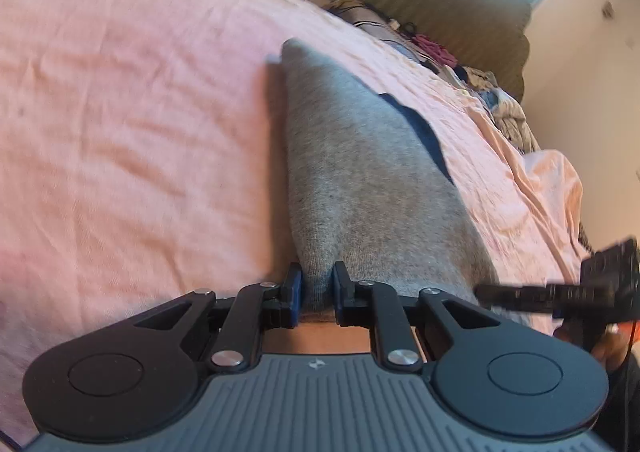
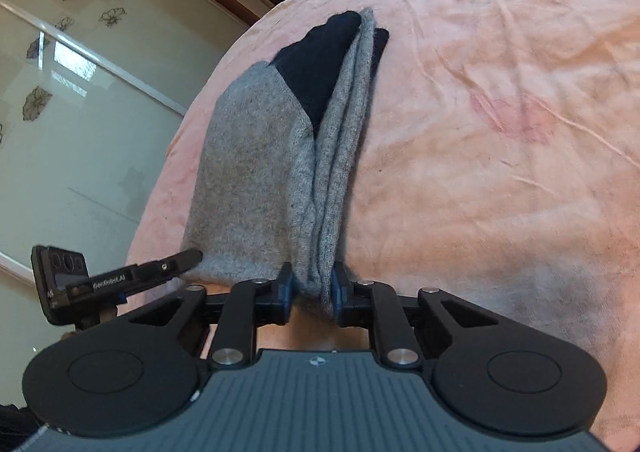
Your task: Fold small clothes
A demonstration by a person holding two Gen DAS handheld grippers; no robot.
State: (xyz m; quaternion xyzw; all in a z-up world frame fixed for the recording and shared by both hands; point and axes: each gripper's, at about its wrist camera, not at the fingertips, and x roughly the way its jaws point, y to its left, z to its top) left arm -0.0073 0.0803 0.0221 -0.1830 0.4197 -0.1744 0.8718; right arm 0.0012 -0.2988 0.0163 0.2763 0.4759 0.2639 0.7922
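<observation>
Nearest the left wrist camera, the left tongs (image 1: 317,284) are clamped on the near edge of a grey sock (image 1: 360,180), which runs away from them across the pink bed sheet (image 1: 132,124); a dark navy patch (image 1: 424,132), probably a heel or toe, shows on the sock's far right side. Just right of the sock's near end the right tongs (image 1: 560,292) come in blurred, their jaws not readable from here. Beyond the sock, at the bed's far edge, lies a heap of other clothes (image 1: 500,100), too small to sort out. From the right wrist camera, those right tongs (image 2: 312,284) pinch a bunched fold at the sock's (image 2: 256,172) near edge, with the left tongs (image 2: 176,262) just left of that edge and the sheet (image 2: 500,132) under it all. This knit looks light, soft and limp, so it should sag and crease wherever unsupported; taking it at the corners of the cuff edge, as now, seems sensible. How many layers each grip catches is hidden, and whether one sock or a pair lies here is hard to tell.
</observation>
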